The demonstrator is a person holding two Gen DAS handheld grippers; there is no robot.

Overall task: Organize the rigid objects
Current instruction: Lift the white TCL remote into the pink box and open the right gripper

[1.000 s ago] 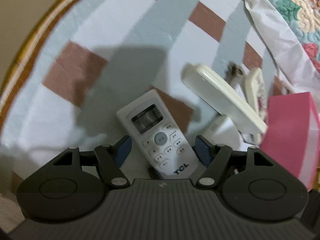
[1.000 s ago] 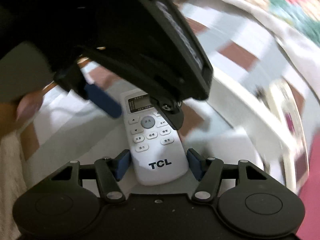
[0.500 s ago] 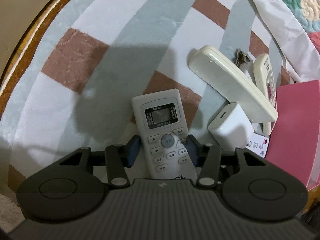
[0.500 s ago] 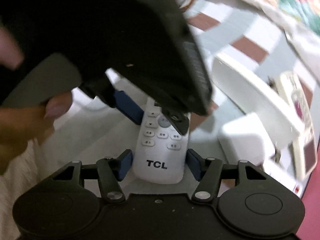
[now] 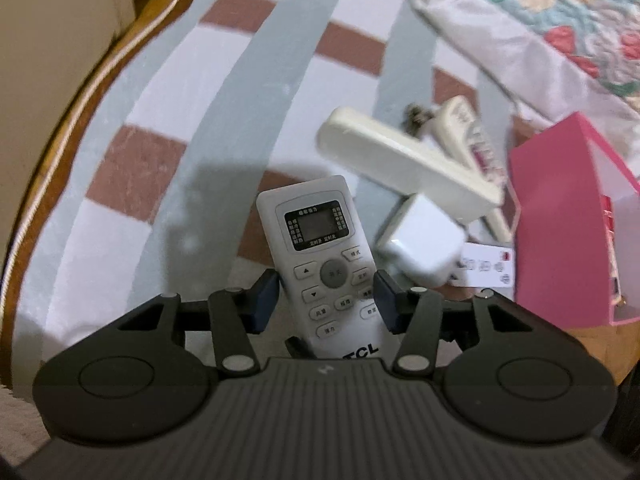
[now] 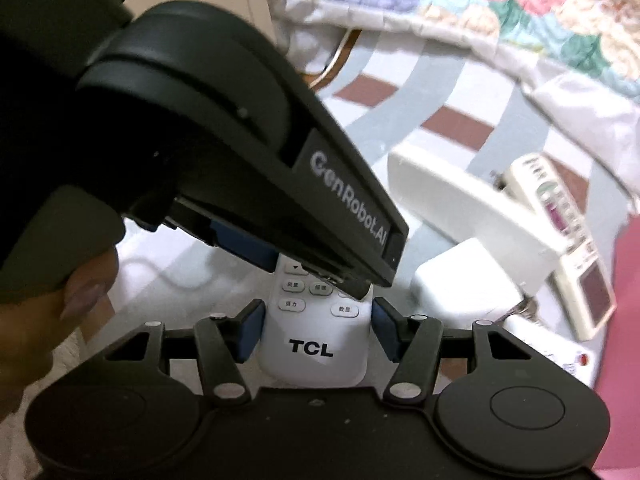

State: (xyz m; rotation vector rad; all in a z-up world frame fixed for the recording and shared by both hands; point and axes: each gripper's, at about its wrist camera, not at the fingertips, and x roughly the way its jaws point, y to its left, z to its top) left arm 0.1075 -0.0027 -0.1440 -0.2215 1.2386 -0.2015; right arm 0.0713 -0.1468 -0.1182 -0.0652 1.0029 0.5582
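Note:
A white TCL remote (image 5: 320,248) with a small screen lies over the striped blanket (image 5: 192,128). My left gripper (image 5: 326,292) is shut on it, blue pads pressing both long sides at the button area. In the right wrist view the left gripper's black body (image 6: 280,184) covers the upper half of the remote (image 6: 312,344). My right gripper (image 6: 318,320) straddles the remote's lower end by the logo. Its jaws are closing, with a thin gap still showing at the pads. A person's hand (image 6: 60,300) holds the left gripper.
Right of the remote lie a long cream remote (image 5: 404,160), a white charger block (image 5: 424,244), a second button remote (image 5: 476,140) and a small card (image 5: 486,266). A pink box (image 5: 560,232) stands at the right. A floral quilt (image 5: 560,20) lies behind, a wooden edge (image 5: 80,120) left.
My left gripper's jaws closed onto the TCL remote and the view rose slightly. The right gripper's pads drew nearer the remote's lower end. The other objects stayed put.

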